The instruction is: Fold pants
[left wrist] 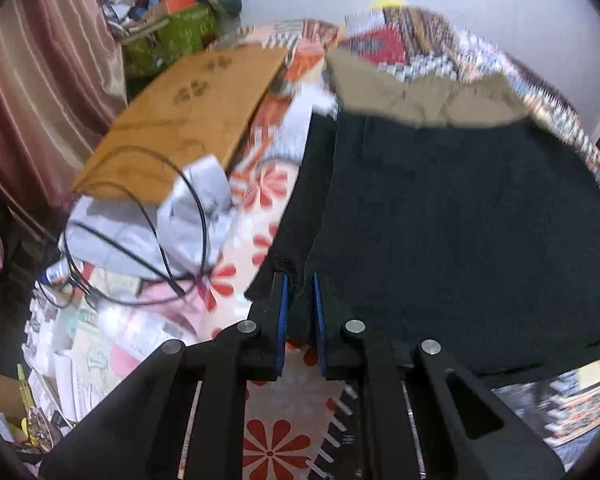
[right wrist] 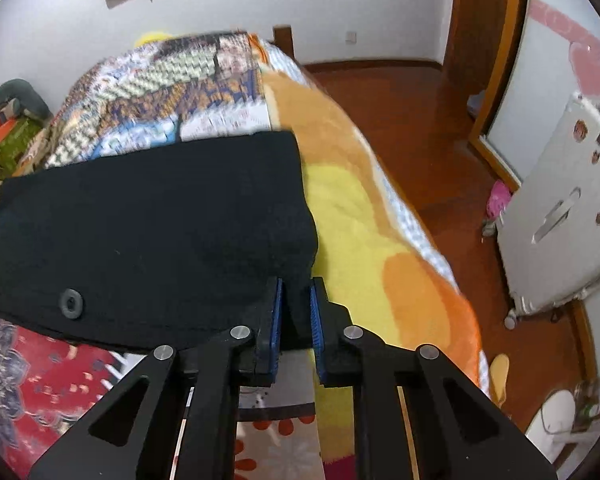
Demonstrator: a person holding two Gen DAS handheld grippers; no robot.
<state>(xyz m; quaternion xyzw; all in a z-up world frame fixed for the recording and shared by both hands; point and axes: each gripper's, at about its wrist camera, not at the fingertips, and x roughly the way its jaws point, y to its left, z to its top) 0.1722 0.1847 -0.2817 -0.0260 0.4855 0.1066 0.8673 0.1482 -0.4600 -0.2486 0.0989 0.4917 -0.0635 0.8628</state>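
On the bed (right wrist: pixel 380 208), both tongs (left wrist: pixel 299 280) (right wrist: pixel 294 284) shut tight on black pants (right wrist: pixel 148 216). Lift both corners evenly, fold over flat.

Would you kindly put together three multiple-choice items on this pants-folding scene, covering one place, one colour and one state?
1. Where do the black pants lie?
A. on the wooden floor
B. on the patterned bed cover
C. on a chair

2. What colour are the pads of the hand-held grippers?
A. blue
B. red
C. white

3. What is the state of the right hand-held gripper?
A. wide open above the cloth
B. shut on nothing
C. shut on the pants' near corner

Answers:
1 B, the bed cover shows all around the pants.
2 A, blue pads line the fingers in both wrist views.
3 C, black cloth fills the narrow gap between its pads; the left hand-held gripper pinches the other corner likewise.
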